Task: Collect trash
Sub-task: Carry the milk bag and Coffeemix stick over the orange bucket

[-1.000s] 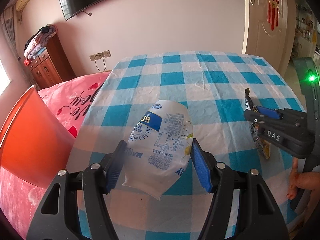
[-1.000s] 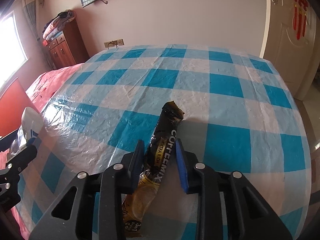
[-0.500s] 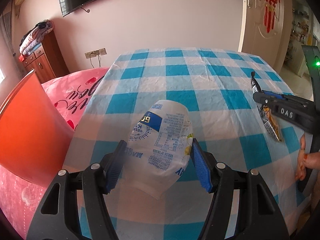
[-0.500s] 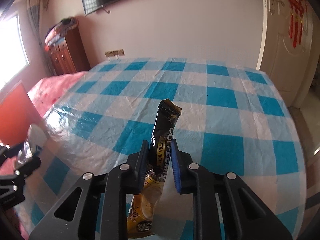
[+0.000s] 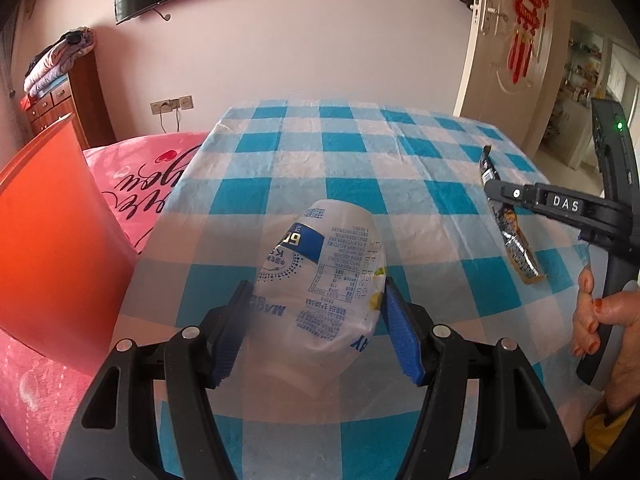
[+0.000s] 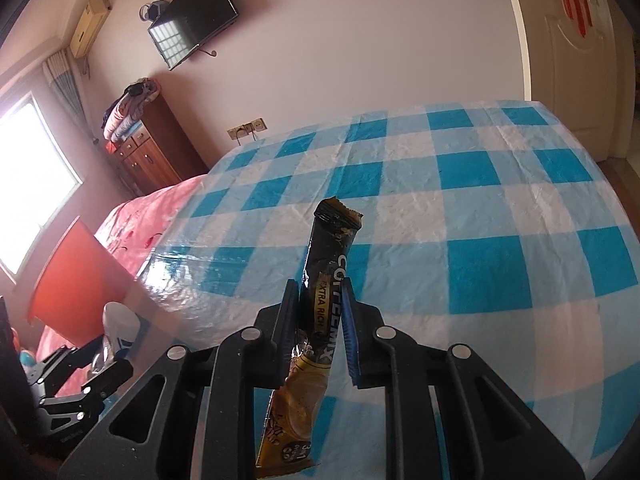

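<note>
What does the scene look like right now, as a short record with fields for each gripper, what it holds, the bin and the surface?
left gripper: shut on a white plastic pouch with blue print, lifted off the table
right gripper: shut on a black and gold coffee sachet, torn open at its top end
bin: orange bin on the left, beside the table
surface: blue and white checked tablecloth; no other trash visible on it
</note>
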Action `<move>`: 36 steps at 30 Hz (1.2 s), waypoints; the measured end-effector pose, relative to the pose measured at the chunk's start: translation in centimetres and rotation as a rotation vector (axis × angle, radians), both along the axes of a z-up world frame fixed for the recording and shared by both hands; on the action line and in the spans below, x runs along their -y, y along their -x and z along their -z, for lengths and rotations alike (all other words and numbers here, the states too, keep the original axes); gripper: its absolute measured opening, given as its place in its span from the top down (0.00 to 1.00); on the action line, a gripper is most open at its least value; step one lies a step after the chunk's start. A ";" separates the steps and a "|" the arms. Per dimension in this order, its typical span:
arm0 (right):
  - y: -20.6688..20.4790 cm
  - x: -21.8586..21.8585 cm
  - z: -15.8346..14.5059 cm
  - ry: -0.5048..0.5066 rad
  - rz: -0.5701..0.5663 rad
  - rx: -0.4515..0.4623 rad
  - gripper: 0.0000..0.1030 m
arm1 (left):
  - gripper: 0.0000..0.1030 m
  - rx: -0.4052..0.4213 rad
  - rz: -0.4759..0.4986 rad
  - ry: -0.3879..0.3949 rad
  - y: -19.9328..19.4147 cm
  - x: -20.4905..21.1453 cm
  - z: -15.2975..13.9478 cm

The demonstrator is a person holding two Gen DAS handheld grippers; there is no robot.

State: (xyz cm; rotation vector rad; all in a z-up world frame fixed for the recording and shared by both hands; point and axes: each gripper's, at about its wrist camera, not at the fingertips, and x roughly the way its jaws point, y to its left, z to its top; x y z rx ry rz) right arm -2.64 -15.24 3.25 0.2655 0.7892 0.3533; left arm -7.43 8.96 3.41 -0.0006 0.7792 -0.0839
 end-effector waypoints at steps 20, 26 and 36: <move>1.8 -8.5 -5.3 -0.044 -0.173 0.006 0.79 | 0.37 0.198 -0.083 0.054 3.0 -6.6 -8.0; 2.2 -12.9 -8.4 -0.058 -0.269 0.041 0.79 | 0.37 0.245 -0.179 0.054 4.1 -11.2 -10.3; 1.7 -21.7 -12.8 -0.065 -0.436 0.100 0.79 | 0.37 0.283 -0.333 0.026 5.0 -17.6 -11.9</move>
